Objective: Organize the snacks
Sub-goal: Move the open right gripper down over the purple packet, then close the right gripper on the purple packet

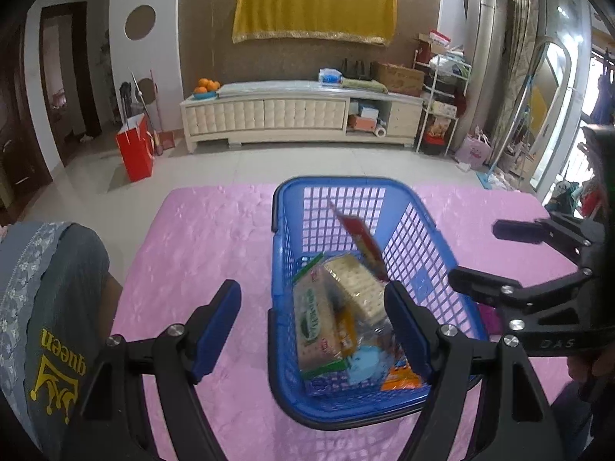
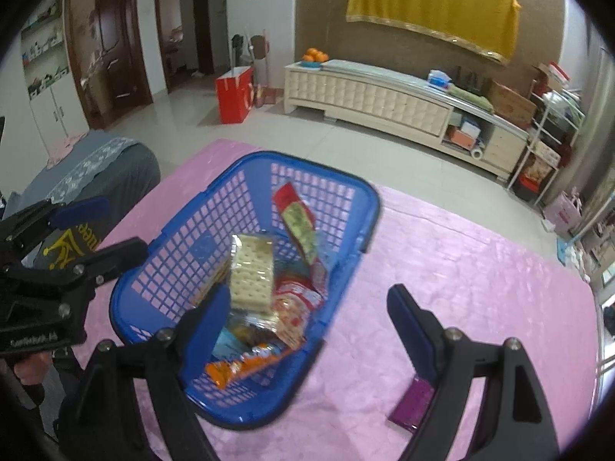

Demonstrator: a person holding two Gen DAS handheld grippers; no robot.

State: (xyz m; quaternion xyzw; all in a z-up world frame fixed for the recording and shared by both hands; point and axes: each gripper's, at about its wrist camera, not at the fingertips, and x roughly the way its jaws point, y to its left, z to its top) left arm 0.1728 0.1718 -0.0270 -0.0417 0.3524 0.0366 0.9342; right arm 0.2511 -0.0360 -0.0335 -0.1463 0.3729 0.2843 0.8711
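A blue plastic basket [image 1: 284,238] sits on the pink cloth and holds several snack packs: cracker packs [image 1: 357,284], a red packet [image 1: 361,238] leaning on the right wall, an orange pack [image 1: 399,378]. My left gripper [image 1: 311,326] is open and empty, over the basket's near left edge. My right gripper [image 2: 307,322] is open and empty, over the basket's [image 2: 369,207] near right side. The cracker pack [image 2: 251,272] and red packet [image 2: 298,223] show there too. A purple pack [image 2: 413,405] lies on the cloth outside the basket by the right finger.
The pink cloth [image 1: 200,238] covers the table. A person's grey shirt [image 1: 57,307] is at the left edge. Beyond the table are a tiled floor, a red bag [image 1: 135,150] and a cream TV cabinet [image 1: 300,115].
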